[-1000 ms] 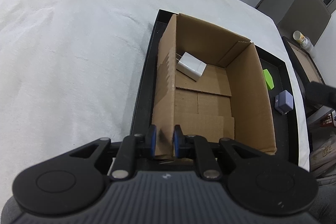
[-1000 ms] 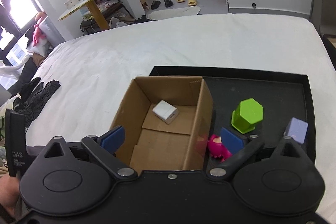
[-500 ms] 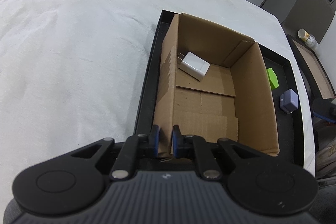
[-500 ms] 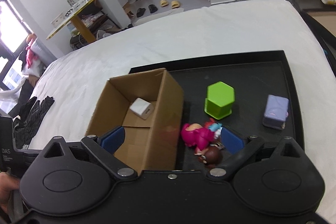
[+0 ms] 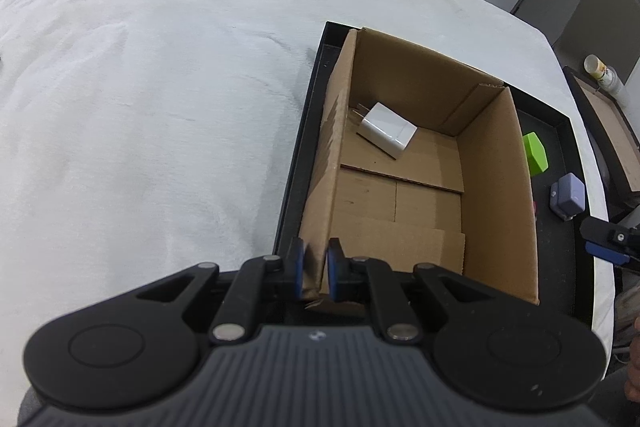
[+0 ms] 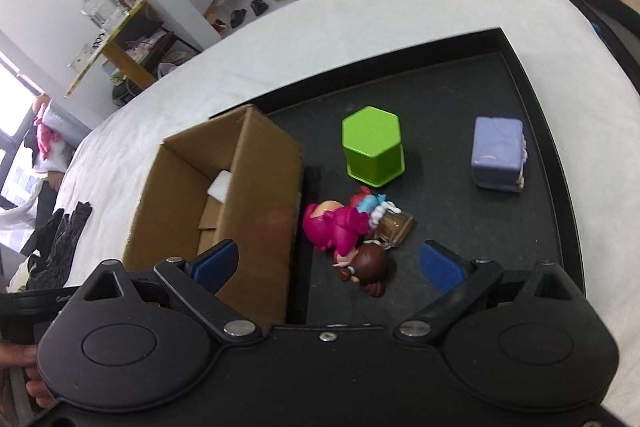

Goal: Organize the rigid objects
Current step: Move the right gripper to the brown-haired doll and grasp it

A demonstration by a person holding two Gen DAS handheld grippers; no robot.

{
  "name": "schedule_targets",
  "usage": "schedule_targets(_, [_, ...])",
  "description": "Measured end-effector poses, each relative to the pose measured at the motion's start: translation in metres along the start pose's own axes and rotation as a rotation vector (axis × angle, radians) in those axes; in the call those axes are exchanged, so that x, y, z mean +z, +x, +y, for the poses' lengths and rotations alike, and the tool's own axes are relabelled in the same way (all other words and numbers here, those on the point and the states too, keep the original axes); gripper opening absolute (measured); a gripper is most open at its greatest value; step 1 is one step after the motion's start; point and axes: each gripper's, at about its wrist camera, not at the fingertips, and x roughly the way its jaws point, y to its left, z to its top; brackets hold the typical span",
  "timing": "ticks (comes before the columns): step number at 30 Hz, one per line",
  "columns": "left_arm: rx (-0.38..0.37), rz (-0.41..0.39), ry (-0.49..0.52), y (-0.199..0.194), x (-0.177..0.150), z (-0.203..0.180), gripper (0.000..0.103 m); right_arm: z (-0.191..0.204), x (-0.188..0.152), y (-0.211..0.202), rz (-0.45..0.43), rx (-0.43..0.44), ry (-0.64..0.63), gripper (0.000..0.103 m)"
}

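Left gripper: the left gripper (image 5: 316, 273) has its two blue pads nearly together, pinched on the near corner wall of the open brown cardboard box (image 5: 496, 187); one pad is outside the wall and one is inside.

Right gripper: the right gripper (image 6: 330, 263) is spread wide and holds nothing. Its left pad is over the near end of the cardboard box (image 6: 260, 211), and its right pad is above the bare floor of the tray, near the figures.

Box: it stands upright on the left part of the shallow black rectangular tray (image 5: 298, 155), with the top open.

Charger: a white cube-shaped plug adapter (image 5: 386, 135) lies on the bottom flaps in the far part of the box, close to the left wall, with its prongs pointing to that wall.

Tray: the black tray (image 6: 536, 131) lies on a white cloth-covered surface (image 5: 152, 107).

Green item: a lime green hexagonal plastic cup (image 6: 372, 145), turned upside down, stands on the tray to the right of the box.

Purple item: a small lavender box-shaped case (image 6: 498, 153) is near the right rim of the tray, well apart from the green cup.

Figures: a magenta toy figure (image 6: 334, 227) and a brown-haired doll figure (image 6: 368, 267) lie touching each other, just beside the right wall of the box, between the two pads in the right wrist view.
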Motion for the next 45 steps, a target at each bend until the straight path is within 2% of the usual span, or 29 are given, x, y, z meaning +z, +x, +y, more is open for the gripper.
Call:
schedule_targets(5, [0.014, 0.002, 0.003, 0.002, -0.001, -0.003, 0.011, -0.016, -0.001, 0.016, 0.038, -0.026, 0.084, 0.093])
schedule_targets(10, [0.024, 0.008, 0.002, 0.003, 0.000, -0.004, 0.011, -0.035, 0.000, 0.023, 0.041, -0.014, 0.172, 0.081])
schedule_targets(14, [0.028, 0.008, -0.001, 0.004, 0.000, -0.004, 0.011, -0.035, 0.002, 0.028, 0.022, -0.041, 0.143, 0.074])
schedule_targets(19, [0.029, 0.011, -0.001, 0.005, 0.001, -0.004, 0.011, -0.029, 0.002, 0.039, 0.054, -0.046, 0.112, 0.071])
schedule_targets(24, [0.027, 0.009, -0.005, 0.005, 0.001, -0.004, 0.011, -0.028, 0.001, 0.050, 0.099, -0.062, 0.096, 0.064])
schedule_targets(32, [0.015, 0.009, -0.013, 0.005, 0.001, -0.001, 0.011, -0.012, -0.006, 0.061, 0.153, -0.101, 0.001, 0.058])
schedule_targets(34, [0.016, 0.010, -0.009, 0.005, 0.001, -0.002, 0.011, -0.009, -0.006, 0.062, 0.152, -0.104, -0.012, 0.051])
schedule_targets(35, [0.016, 0.010, -0.008, 0.004, 0.001, -0.002, 0.011, -0.008, -0.006, 0.063, 0.154, -0.096, -0.012, 0.043])
schedule_targets(41, [0.022, 0.004, 0.012, 0.003, 0.000, -0.005, 0.011, -0.005, -0.007, 0.059, 0.160, -0.106, -0.019, 0.040])
schedule_targets(45, [0.019, 0.001, 0.007, 0.003, 0.000, -0.004, 0.011, -0.009, -0.011, 0.053, 0.168, -0.144, -0.016, 0.040])
